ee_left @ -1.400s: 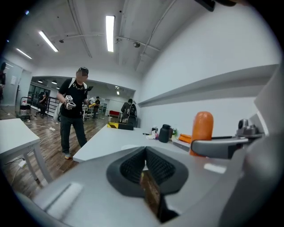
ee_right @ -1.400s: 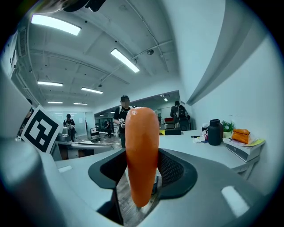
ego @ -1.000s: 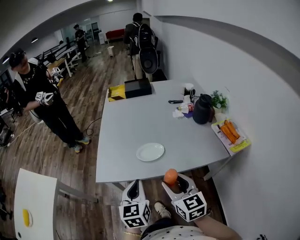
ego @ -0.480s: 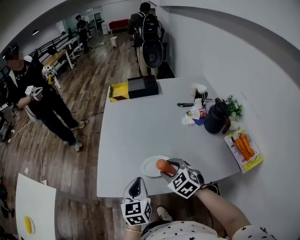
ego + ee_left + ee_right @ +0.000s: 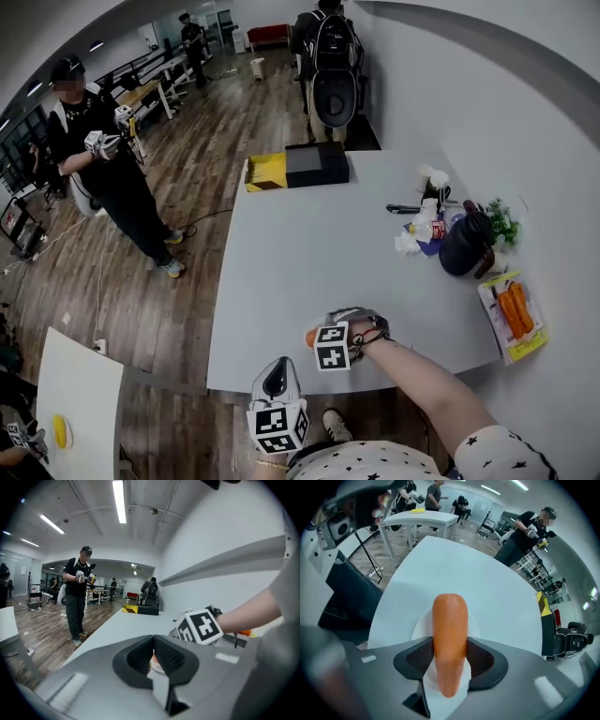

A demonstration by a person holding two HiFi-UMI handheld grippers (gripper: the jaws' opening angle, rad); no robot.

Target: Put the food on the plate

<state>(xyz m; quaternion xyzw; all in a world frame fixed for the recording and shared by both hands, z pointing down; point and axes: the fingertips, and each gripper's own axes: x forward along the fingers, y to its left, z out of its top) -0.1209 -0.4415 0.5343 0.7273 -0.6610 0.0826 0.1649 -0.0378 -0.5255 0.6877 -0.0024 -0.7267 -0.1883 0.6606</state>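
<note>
An orange carrot (image 5: pixel 450 616) stands out lengthwise between the pads of my right gripper (image 5: pixel 450 656), which is shut on it. Right under it lies the white plate (image 5: pixel 421 626), near the front edge of the white table (image 5: pixel 487 588). In the head view my right gripper (image 5: pixel 319 334) reaches left over the plate's spot, and the carrot (image 5: pixel 310 336) shows at its tip; the plate itself is hidden there. My left gripper (image 5: pixel 277 377) hangs below the table's front edge, its jaws together on nothing. From the left gripper view, my left gripper (image 5: pixel 152 656) looks toward the right gripper's marker cube (image 5: pixel 201 626).
A tray of more carrots (image 5: pixel 513 312) sits at the table's right edge, behind it a black jug (image 5: pixel 464 246), a small plant (image 5: pixel 502 223) and clutter. A black box (image 5: pixel 317 164) lies at the far end. A person (image 5: pixel 112 178) stands left of the table.
My right gripper has carried the carrot from below the table's front edge up and left over the plate. The left gripper has stayed low in front of the table.
</note>
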